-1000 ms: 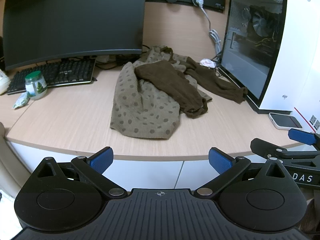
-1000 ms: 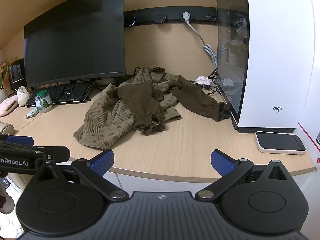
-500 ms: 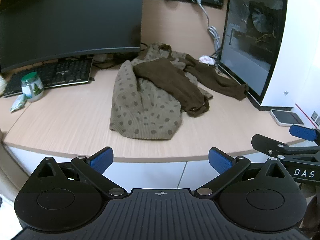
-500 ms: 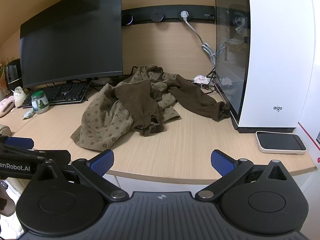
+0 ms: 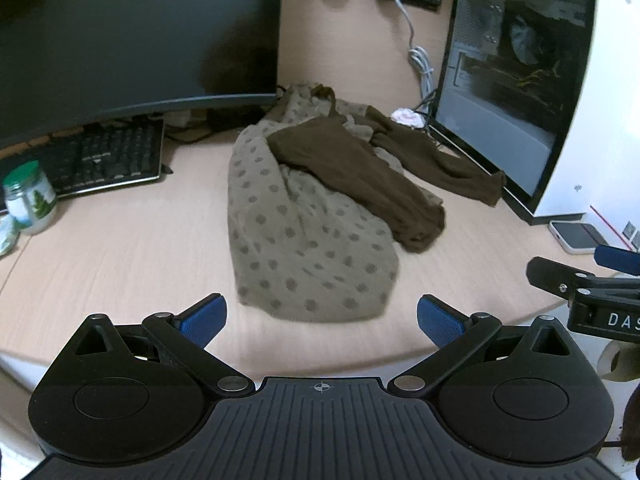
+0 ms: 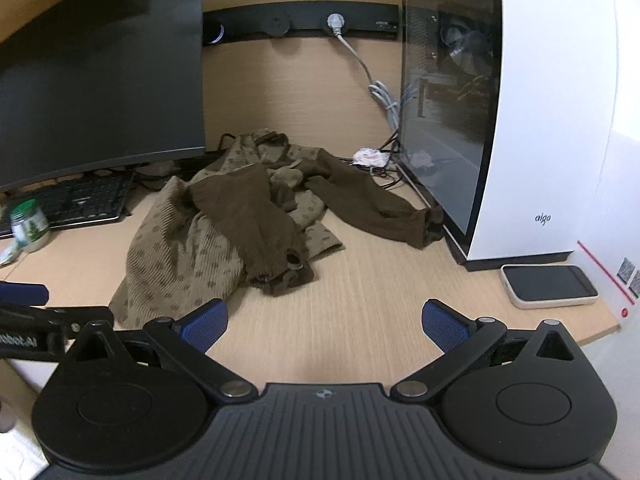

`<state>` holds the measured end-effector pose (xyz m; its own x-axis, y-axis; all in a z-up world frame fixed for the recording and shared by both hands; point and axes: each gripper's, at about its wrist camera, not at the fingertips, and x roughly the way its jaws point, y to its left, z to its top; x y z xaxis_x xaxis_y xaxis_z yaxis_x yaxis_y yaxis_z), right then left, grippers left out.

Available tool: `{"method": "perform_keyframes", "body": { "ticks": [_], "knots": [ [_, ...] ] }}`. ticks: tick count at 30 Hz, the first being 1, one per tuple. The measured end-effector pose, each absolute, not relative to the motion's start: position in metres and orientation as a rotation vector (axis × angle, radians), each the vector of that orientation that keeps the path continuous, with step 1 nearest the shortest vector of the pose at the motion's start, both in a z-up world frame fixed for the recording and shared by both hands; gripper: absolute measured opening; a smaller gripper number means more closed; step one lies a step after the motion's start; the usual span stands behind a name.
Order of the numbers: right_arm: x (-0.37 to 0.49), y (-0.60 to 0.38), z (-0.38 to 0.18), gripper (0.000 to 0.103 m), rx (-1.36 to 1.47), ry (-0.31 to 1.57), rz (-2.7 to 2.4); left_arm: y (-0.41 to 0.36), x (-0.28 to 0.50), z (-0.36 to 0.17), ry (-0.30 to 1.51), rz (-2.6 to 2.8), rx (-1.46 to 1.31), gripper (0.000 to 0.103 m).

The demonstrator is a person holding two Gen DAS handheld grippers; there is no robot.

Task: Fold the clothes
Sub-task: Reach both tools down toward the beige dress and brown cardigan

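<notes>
A crumpled garment (image 5: 304, 236) lies in a heap on the wooden desk (image 5: 120, 248): tan fabric with brown dots and dark brown sleeves (image 5: 376, 184). The right wrist view shows the same garment (image 6: 192, 252), one sleeve (image 6: 376, 204) stretched toward the PC case. My left gripper (image 5: 320, 318) hovers open over the desk's front edge, just short of the garment's near hem. My right gripper (image 6: 324, 322) is open over bare desk, right of the heap. Both hold nothing. Each gripper shows at the edge of the other's view.
A curved monitor (image 5: 132, 36) and keyboard (image 5: 100, 160) stand at back left, with a green-lidded jar (image 5: 30, 196) nearby. A white PC case (image 6: 520, 112) with a glass side stands at right, a phone (image 6: 550, 284) in front of it. Cables (image 6: 384, 96) hang from a wall socket.
Both grippers have moved forward over the desk toward the garment, which looms larger now. Their jaws stayed open. The garment has not moved.
</notes>
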<state>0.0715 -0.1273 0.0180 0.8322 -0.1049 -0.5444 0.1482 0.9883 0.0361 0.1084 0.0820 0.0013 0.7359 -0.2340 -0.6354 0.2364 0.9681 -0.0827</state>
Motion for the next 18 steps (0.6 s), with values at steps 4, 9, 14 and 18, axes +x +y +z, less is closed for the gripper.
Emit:
{"method": "perform_keyframes", "body": {
  "ticks": [4, 9, 14, 18],
  "knots": [
    [0.113, -0.118, 0.02, 0.103, 0.212, 0.724, -0.119, 0.113, 0.146, 0.016, 0.725, -0.398, -0.075, 0.103],
    [0.147, -0.109, 0.026, 0.103, 0.166, 0.75, -0.2, 0.127, 0.189, 0.022, 0.73, -0.497, -0.132, 0.103],
    [0.17, -0.147, 0.04, 0.103, 0.191, 0.692, -0.237, 0.099, 0.249, 0.015, 0.785, -0.571, -0.191, 0.103],
    [0.211, -0.177, 0.029, 0.103, 0.247, 0.668, -0.126, 0.065, 0.295, -0.002, 0.768, -0.56, -0.204, 0.103]
  ]
}}
